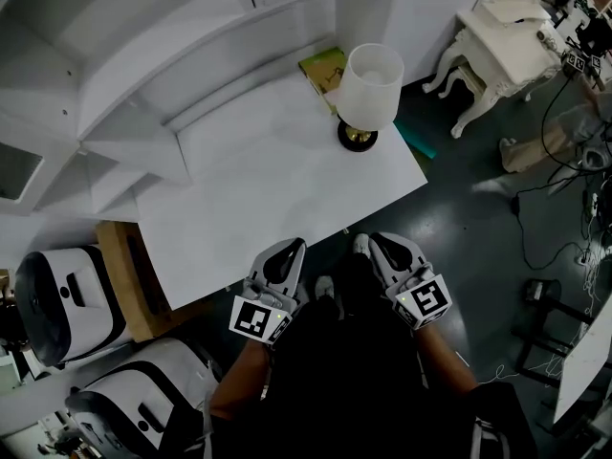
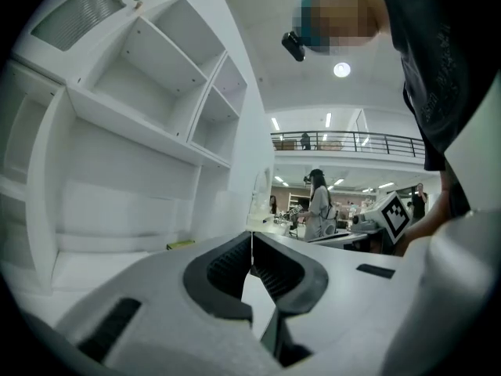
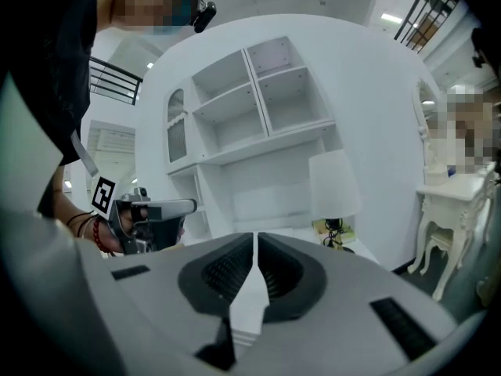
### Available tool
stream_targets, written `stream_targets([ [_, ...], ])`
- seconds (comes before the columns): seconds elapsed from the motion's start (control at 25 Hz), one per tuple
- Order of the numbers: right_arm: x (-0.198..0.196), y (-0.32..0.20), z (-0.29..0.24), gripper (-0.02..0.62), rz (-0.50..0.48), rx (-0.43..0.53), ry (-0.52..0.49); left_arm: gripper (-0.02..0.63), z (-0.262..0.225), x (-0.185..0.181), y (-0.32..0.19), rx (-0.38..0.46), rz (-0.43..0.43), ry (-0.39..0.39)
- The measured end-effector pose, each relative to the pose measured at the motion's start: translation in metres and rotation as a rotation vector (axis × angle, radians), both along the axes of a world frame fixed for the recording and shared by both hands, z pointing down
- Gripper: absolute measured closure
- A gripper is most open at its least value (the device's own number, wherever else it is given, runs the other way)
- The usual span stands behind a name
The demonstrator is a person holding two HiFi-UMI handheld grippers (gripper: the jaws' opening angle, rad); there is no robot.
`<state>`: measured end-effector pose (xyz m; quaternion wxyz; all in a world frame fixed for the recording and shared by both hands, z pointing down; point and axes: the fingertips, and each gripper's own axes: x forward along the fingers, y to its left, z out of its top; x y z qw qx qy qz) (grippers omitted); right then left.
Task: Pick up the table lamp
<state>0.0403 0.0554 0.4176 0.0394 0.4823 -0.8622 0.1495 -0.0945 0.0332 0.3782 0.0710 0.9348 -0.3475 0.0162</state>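
The table lamp (image 1: 368, 94) stands upright at the far right corner of the white tabletop (image 1: 258, 199), well apart from both grippers. It has a white shade, a dark stem and a round brass-and-black foot. A yellow-green booklet (image 1: 323, 65) lies just behind it toward the wall, partly hidden by the shade.

The left gripper (image 1: 287, 249) and the right gripper (image 1: 378, 242) sit side by side at the near edge of the tabletop, close to the person's body, both aimed across the surface. In the left gripper view its 2 fingers (image 2: 228, 266) are pressed together, with only a thin slit between the ribbed pads and nothing caught there. In the right gripper view its fingers (image 3: 223, 269) are likewise pressed together and empty; the lamp shows beyond them, to the right of their line.

A white shelf unit (image 1: 143, 55) with open compartments rises along the far and left sides of the tabletop. An ornate white side table (image 1: 507, 46) stands on the dark floor (image 1: 478, 237) to the right, past the lamp's corner. 2 rounded white machines (image 1: 57, 304) sit at the lower left of the head view
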Motion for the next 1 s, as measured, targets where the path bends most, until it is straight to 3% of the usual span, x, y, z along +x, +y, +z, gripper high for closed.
stream_targets([
  [0.12, 0.014, -0.025, 0.002, 0.557, -0.002, -0.002, -0.013, 0.588, -0.005, 0.012, -0.020, -0.004, -0.009, 0.020],
  [0.56, 0.053, -0.102, 0.019, 0.557, -0.082, -0.013, -0.049, 0.588, 0.012, 0.061, -0.083, -0.033, -0.057, -0.035],
  [0.84, 0.065, -0.145, 0.034, 0.557, -0.151, -0.028, -0.015, 0.588, 0.033, 0.081, -0.110, -0.049, -0.084, -0.080],
  [1.0, 0.070, -0.167, 0.052, 0.557, -0.133, -0.037, -0.004, 0.588, 0.050, 0.083, -0.124, -0.075, -0.108, -0.084],
])
